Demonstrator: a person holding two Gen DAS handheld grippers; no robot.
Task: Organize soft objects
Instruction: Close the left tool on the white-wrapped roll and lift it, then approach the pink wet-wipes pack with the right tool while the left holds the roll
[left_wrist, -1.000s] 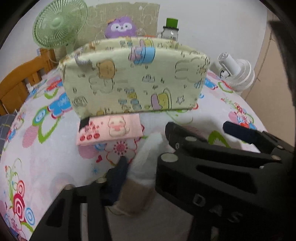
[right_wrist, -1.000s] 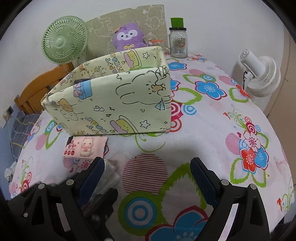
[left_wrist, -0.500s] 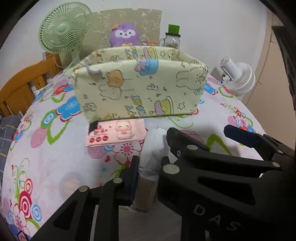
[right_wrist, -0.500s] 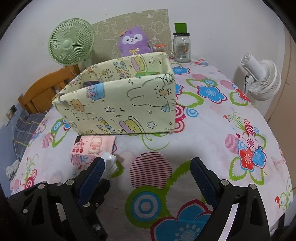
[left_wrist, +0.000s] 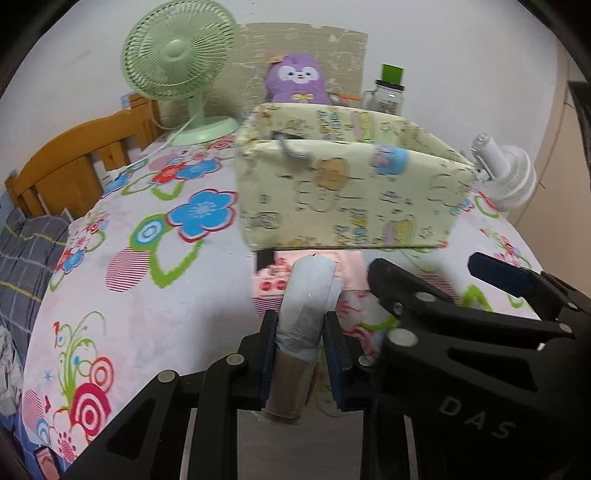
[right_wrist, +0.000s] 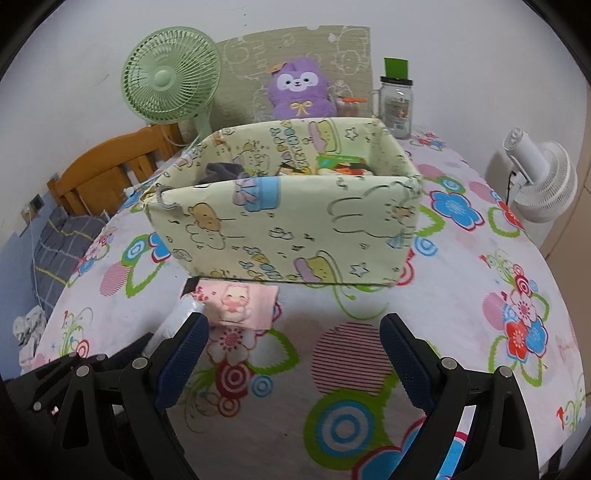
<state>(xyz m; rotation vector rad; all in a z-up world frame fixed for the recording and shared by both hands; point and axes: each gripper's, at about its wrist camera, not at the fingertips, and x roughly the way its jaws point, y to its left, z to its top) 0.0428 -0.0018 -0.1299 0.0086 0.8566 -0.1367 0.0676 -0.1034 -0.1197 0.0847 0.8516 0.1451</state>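
Right now the left tongs (left_wrist: 300, 354) are pinching a white-wrapped roll (left_wrist: 308, 295) between their two blue pads; the roll's brown lower end is sticking out below the pads and its white end is pointing toward the fabric box (left_wrist: 351, 192). Beside them the right tongs (right_wrist: 293, 354) are standing spread wide with nothing between the pads, hovering over the flowered cloth of the desk (right_wrist: 480, 280) on the near side of the fabric box (right_wrist: 288, 229).

Just in front of the box, and touching its near bottom edge, a pink packet (right_wrist: 236, 302) printed with a small cartoon animal is lying flat on the desk; in the left wrist view the roll is covering part of it. Inside the box some folded soft things are showing, a dark grey piece at its left end and bright coloured ones at its right end.

Behind the box a purple plush toy (right_wrist: 301, 88) is sitting against a printed board, with a green fan (right_wrist: 170, 77) standing to the box's left rear and a glass jar (right_wrist: 397, 99) with a green lid at its right rear. Well to the right of the box a white fan (right_wrist: 543, 181) is standing at the desk's edge, and a wooden chair (right_wrist: 114, 166) is showing beyond the box's left side
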